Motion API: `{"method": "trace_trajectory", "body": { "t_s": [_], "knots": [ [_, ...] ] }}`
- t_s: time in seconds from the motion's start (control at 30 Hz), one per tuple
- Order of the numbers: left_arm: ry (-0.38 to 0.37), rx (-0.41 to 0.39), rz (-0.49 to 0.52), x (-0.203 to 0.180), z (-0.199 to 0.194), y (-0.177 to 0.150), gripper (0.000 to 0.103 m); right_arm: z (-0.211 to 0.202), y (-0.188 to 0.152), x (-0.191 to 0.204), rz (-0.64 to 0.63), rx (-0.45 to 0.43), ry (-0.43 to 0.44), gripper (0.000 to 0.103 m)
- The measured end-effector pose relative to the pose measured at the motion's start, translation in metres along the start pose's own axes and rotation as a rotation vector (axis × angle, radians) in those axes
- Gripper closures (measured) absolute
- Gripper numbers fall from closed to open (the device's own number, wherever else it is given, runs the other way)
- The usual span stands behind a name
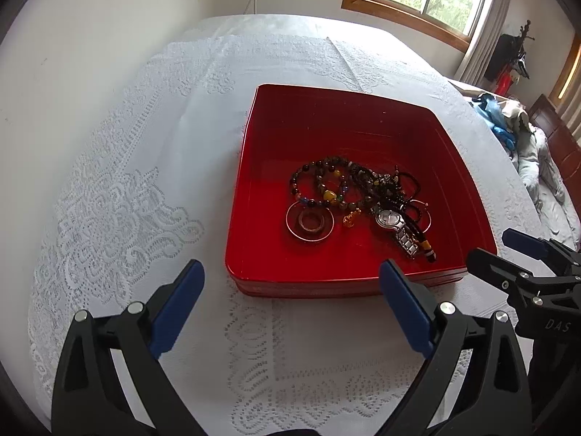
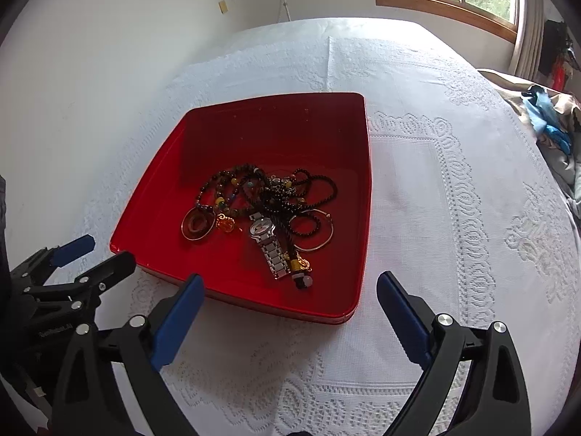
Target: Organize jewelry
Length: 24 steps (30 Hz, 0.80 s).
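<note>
both grippers (image 1: pixel 292 276) (image 2: pixel 287 289) gape wide before the red tray's (image 1: pixel 326 279) near rim.

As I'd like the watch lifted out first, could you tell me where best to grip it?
Grip the silver metal wristwatch by its link band, from above, fingers across its width: the band lies flat, pointing toward the red tray's near wall, clear of the beads.

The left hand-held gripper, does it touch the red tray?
Apart. In the right wrist view the left hand-held gripper is open, and white tablecloth shows between its fingertips and the rim of the red tray.
</note>
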State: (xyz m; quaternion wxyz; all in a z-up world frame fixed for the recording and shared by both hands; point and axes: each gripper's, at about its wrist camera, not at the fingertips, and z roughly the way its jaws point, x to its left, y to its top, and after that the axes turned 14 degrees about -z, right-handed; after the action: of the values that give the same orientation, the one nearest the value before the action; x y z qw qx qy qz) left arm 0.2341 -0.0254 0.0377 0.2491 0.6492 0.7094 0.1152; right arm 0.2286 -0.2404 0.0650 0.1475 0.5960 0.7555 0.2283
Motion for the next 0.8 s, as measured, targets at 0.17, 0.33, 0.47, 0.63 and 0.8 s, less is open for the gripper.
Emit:
{"method": "trace_trajectory", "body": {
  "t_s": [0.17,0.33,0.47,0.63,0.8],
  "knots": [
    [0.028,-0.008,0.023,-0.003,0.000,-0.001,0.007,0.004,-0.001,0.001,-0.001,0.020,0.022,0.007],
    [0.060,-0.015,0.036,-0.004,0.001,-0.001,0.007,0.005,-0.003,0.004,-0.011,0.025,0.015,0.007],
    [0.070,-0.008,0.036,-0.004,0.003,0.000,0.007,0.006,-0.004,0.003,-0.006,0.029,0.010,0.007],
    [0.076,-0.008,0.039,-0.005,0.006,0.001,0.007,0.012,-0.003,0.000,0.005,0.040,0.000,0.007],
    [0.076,-0.005,0.048,-0.006,0.007,0.000,0.007,0.013,-0.003,0.001,-0.004,0.045,-0.003,0.007]
  ]
}}
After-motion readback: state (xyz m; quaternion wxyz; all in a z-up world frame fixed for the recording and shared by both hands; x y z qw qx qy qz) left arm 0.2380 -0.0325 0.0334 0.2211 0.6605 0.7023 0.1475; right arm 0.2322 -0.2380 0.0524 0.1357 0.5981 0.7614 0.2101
